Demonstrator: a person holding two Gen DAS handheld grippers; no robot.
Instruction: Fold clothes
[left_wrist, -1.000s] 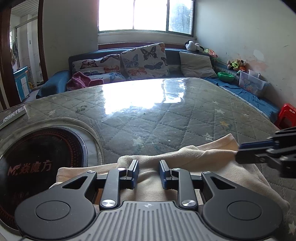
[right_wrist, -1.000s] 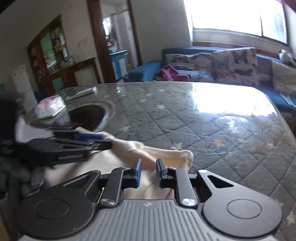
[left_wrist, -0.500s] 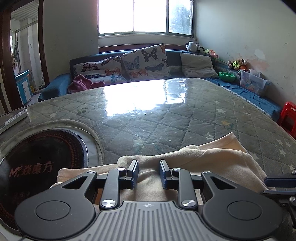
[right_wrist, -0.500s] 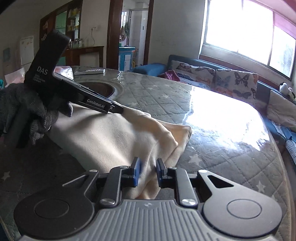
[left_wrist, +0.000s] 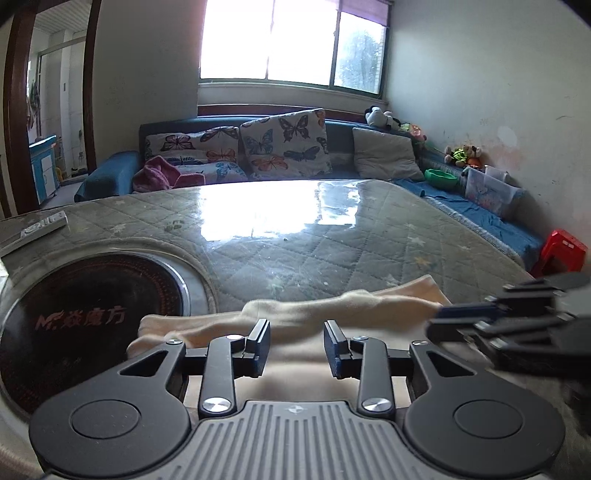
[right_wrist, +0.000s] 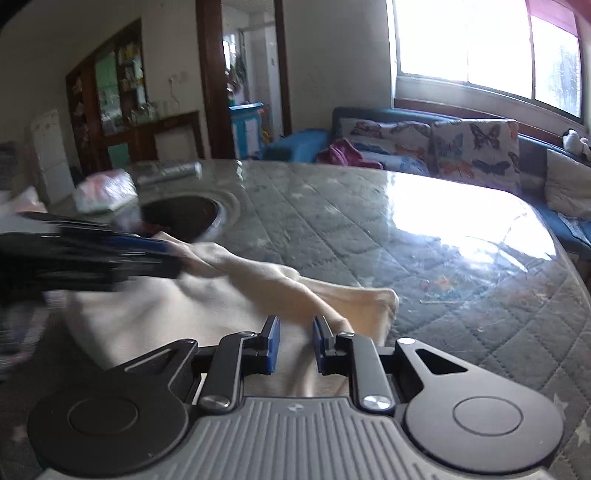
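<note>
A cream garment (left_wrist: 295, 314) lies bunched on the quilted table top near its front edge; it also shows in the right wrist view (right_wrist: 229, 295). My left gripper (left_wrist: 295, 345) hovers just over the cloth with its jaws apart and nothing between them. My right gripper (right_wrist: 294, 343) is over the garment's right end, jaws apart, cloth under them. The right gripper also shows in the left wrist view (left_wrist: 480, 317) at the right. The left gripper shows blurred in the right wrist view (right_wrist: 110, 254) at the garment's left end.
The table (left_wrist: 332, 229) has a grey quilted cover under glass. A round black cooktop (left_wrist: 85, 317) is set in its left part. A remote (left_wrist: 33, 232) lies at the far left. A sofa with butterfly cushions (left_wrist: 280, 147) stands behind. A red stool (left_wrist: 561, 251) stands at the right.
The right gripper swung back in beside the garment's right end and lower. The left gripper moved over the cloth. The garment's folded ridge looks flatter.
</note>
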